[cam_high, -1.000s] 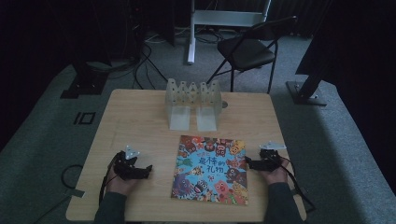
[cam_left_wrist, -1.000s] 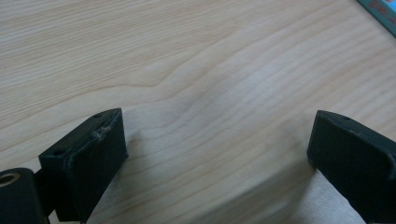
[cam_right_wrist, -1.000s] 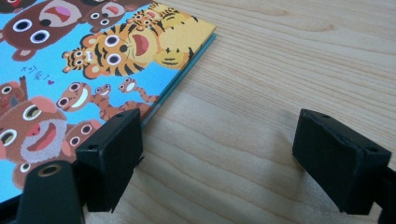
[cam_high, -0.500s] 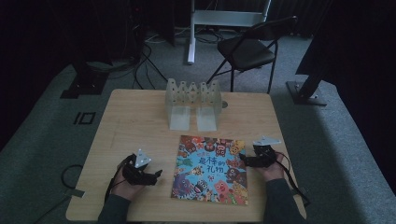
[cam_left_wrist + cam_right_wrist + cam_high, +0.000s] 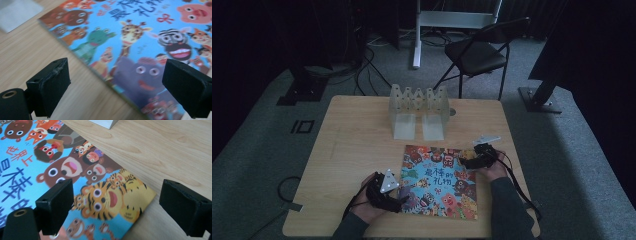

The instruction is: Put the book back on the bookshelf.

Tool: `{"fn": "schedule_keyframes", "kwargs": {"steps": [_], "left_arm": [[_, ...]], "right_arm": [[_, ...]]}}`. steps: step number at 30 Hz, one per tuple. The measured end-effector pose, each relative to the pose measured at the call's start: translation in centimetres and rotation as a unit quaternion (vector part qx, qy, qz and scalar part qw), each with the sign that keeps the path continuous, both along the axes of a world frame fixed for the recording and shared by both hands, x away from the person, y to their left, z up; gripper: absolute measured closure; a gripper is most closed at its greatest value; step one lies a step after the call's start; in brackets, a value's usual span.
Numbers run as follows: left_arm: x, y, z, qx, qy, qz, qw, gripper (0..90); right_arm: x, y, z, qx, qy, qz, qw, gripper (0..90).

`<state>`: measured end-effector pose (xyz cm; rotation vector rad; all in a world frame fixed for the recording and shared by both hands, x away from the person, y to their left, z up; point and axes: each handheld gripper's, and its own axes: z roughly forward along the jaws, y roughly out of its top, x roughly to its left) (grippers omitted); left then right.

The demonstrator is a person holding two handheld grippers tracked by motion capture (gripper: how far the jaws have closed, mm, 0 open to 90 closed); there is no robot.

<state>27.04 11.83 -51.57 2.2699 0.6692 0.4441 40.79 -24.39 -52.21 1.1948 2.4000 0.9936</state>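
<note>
the left gripper [image 5: 399,196] is closing in on the picture book's [image 5: 439,182] near-left edge, the right gripper [image 5: 468,162] at its far-right corner, both fingers wide, likely readying a lift off the counter [image 5: 357,150].

The high view is dim and soft, with the room beyond the tabletop [image 5: 357,145] sinking into near black and only a grey wash of light on the floor [image 5: 562,150] and chair [image 5: 477,52]. Both gripper views are far brighter and evenly lit, without hard shadows or glare. In them the picture book [image 5: 150,37] blurs toward its near edge, while the black jaws of each hand-held gripper stay fairly sharp.
</note>
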Motion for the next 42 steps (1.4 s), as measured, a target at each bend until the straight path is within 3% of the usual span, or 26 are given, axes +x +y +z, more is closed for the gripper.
{"fn": "schedule_keyframes", "kwargs": {"steps": [7,14,19,23,29,34,35,42], "left_arm": [[-0.6,-2.4,-0.7,0.014,0.006,-0.03,0.9994,2.9],[-1.3,-4.5,-1.7,0.027,0.016,-0.055,0.998,1.5],[-1.6,-5.5,-1.9,0.027,0.01,-0.064,0.9975,1.2],[-1.9,-6.2,-2.0,0.033,0.018,-0.084,0.9957,1.3],[-2.7,-7.7,-2.2,0.051,-0.002,-0.101,0.9936,1.2],[-2.7,-8.5,-1.8,0.051,-0.015,-0.103,0.9932,1.3],[-2.6,-8.9,-1.6,0.047,-0.019,-0.106,0.9931,1.3],[-2.5,-10.7,-1.1,0.042,-0.051,-0.103,0.9925,1.3]], "right_arm": [[1.4,-0.2,-0.9,0.009,0.029,0.004,0.9995,14.0],[2.0,-0.8,-1.3,0.043,0.047,0.002,0.998,15.4],[2.1,-1.2,-1.1,0.07,0.048,-0.002,0.9964,16.4],[1.9,-1.5,-0.7,0.086,0.042,-0.003,0.9954,16.5],[1.6,-2.0,0.9,0.121,0.035,-0.001,0.992,16.6],[1.4,-1.9,2.2,0.12,0.022,0.006,0.9925,16.6],[1.3,-1.8,3.2,0.127,0.018,0.008,0.9918,16.6],[1.1,-1.4,4.7,0.126,0.008,0.017,0.9918,16.6]]}}
